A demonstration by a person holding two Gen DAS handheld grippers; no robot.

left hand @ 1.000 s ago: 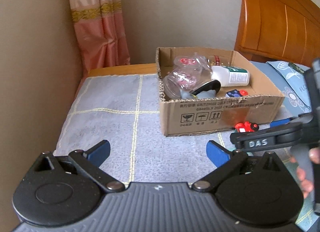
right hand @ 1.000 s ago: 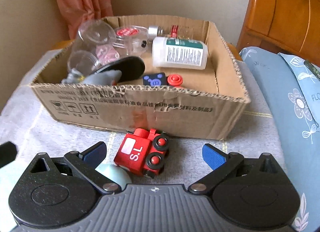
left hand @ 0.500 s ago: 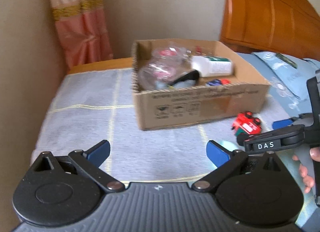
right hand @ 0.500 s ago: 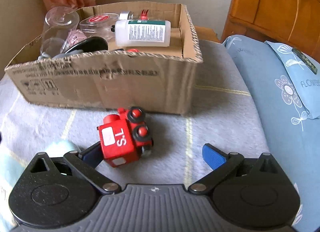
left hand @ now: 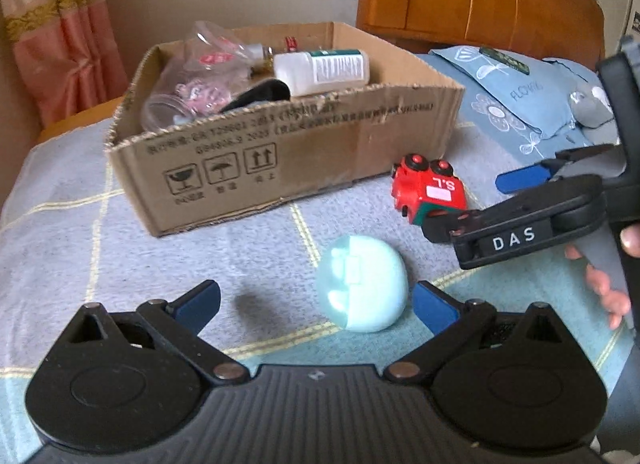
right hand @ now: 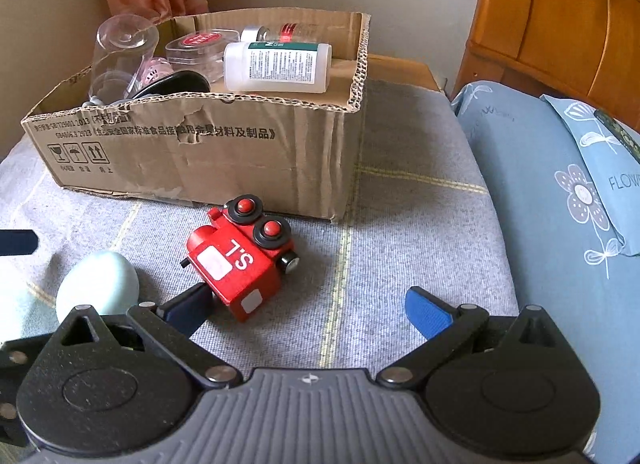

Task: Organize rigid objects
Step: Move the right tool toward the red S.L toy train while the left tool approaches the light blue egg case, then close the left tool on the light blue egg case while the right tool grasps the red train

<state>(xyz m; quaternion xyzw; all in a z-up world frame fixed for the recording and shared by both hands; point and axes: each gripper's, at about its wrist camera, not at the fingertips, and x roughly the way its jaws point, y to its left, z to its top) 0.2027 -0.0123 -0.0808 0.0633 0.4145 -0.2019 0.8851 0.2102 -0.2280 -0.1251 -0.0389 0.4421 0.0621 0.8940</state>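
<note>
A pale blue egg-shaped case (left hand: pixel 362 282) lies on the grey blanket between the fingers of my left gripper (left hand: pixel 316 302), close to the right finger. That gripper is open. A red toy train (right hand: pixel 244 260) marked "S.L" lies on its side in front of the cardboard box (right hand: pixel 200 143). My right gripper (right hand: pixel 308 310) is open around the train, whose rear end sits by the left finger. The left wrist view shows the train (left hand: pixel 430 189), the box (left hand: pixel 280 151) and the right gripper (left hand: pixel 480 203) beside it.
The box holds a white bottle (right hand: pixel 280 65), clear plastic cups (right hand: pixel 120 51) and other small items. A blue floral pillow (right hand: pixel 560 191) and a wooden headboard (right hand: pixel 560 15) lie to the right. A pink curtain (left hand: pixel 52 43) and a wall stand behind. A hand (left hand: pixel 608 288) holds the right gripper.
My left gripper has swung right and forward, so the pale blue case now sits between its fingers. My right gripper has moved in on the train, which now lies by its left finger.
</note>
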